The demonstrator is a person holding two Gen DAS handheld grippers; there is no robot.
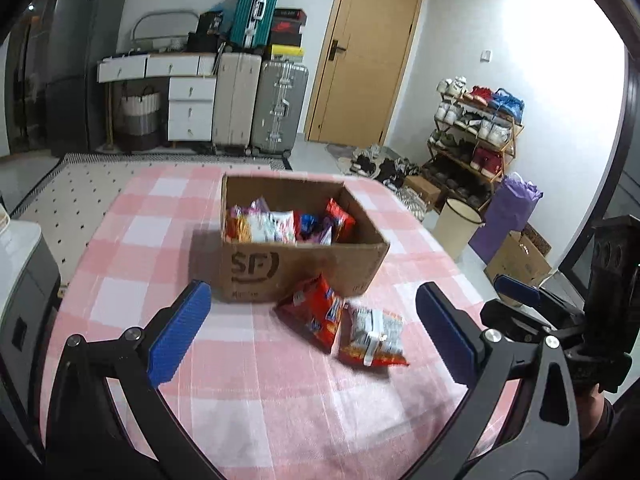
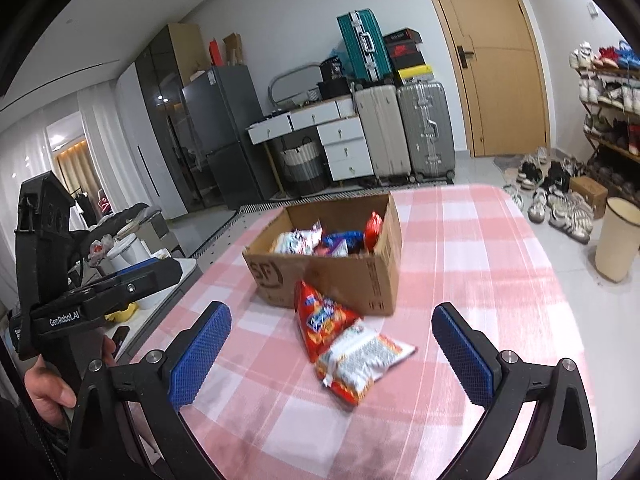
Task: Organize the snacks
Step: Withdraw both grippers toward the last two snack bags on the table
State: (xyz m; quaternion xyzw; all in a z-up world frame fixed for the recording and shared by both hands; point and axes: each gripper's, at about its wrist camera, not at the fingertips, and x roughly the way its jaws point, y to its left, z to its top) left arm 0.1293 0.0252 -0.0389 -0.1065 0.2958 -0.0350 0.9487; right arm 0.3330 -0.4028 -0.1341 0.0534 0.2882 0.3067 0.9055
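Observation:
An open cardboard box [image 1: 256, 270] marked SF stands on the pink checked tablecloth [image 1: 248, 392] and holds several snack packets [image 1: 276, 226]. A red snack bag [image 1: 314, 314] leans against its front. A white and orange packet [image 1: 374, 336] lies beside it. My left gripper [image 1: 316, 336] is open and empty, above the cloth short of both packets. In the right wrist view the box [image 2: 340, 276], red bag [image 2: 322, 318] and white packet [image 2: 358, 362] lie ahead of my open, empty right gripper [image 2: 332, 354].
A cream bin [image 1: 456, 228] and a purple bag [image 1: 506, 216] stand on the floor to the right of the table. A shoe rack [image 1: 476, 136], suitcases [image 1: 256, 104] and a door [image 1: 368, 52] are behind. A grey cabinet [image 1: 20, 292] stands left.

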